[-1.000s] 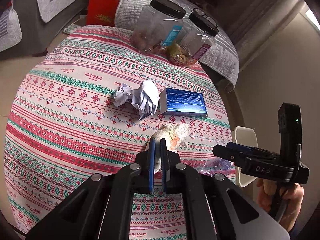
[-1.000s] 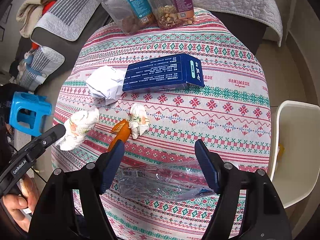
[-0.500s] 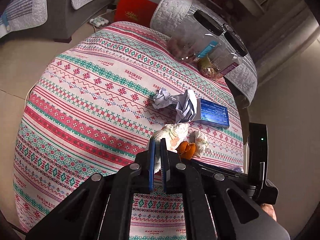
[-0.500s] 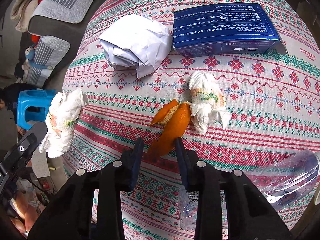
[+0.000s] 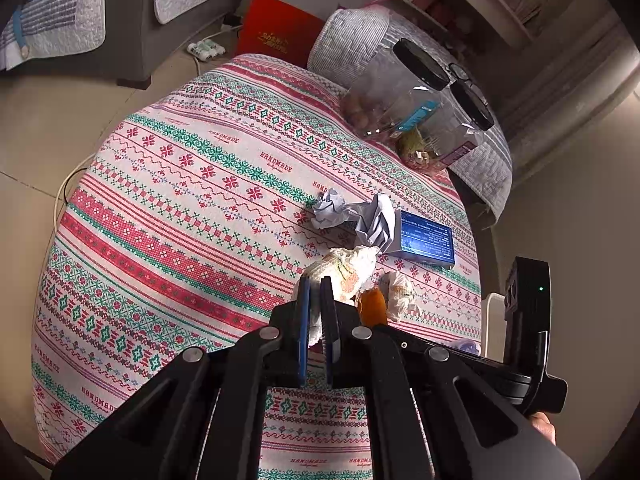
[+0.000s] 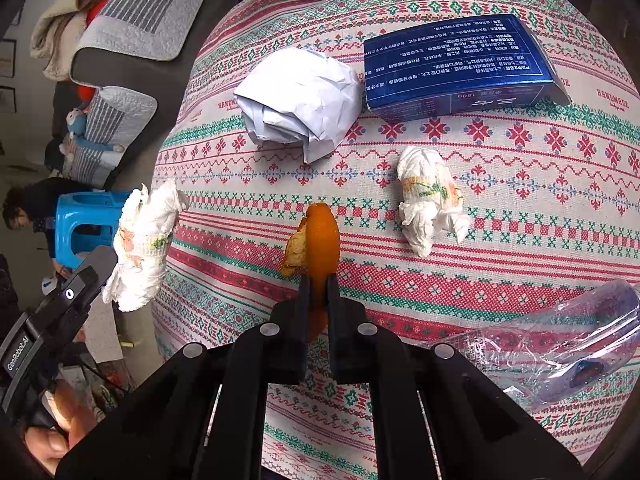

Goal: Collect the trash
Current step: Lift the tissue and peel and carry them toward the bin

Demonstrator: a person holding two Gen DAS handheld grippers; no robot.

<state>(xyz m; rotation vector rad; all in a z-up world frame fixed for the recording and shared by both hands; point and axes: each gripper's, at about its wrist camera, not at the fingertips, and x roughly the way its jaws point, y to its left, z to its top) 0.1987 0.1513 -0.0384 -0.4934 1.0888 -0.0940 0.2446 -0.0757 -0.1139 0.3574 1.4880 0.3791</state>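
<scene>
Orange peel (image 6: 320,236) now pinched between the narrow jaws of the right gripper (image 6: 317,292), where half a second ago those jaws were only closing around it and a second ago stood wide above the clear plastic wrapper (image 6: 560,344). Seems lifted a little off the patterned tablecloth (image 6: 520,264), though hard to say for sure. Left gripper (image 5: 315,300) unchanged through the same time: jaws narrow, clamped on a crumpled printed tissue (image 5: 348,270) and held up at the table edge. So both grippers loaded, two pieces of trash secured. Left lying on the cloth: second tissue wad (image 6: 428,200), white paper ball (image 6: 300,100), blue box (image 6: 456,64) and the wrapper. Probably next: carry both pieces to a bin; none recognised for sure in these views.
</scene>
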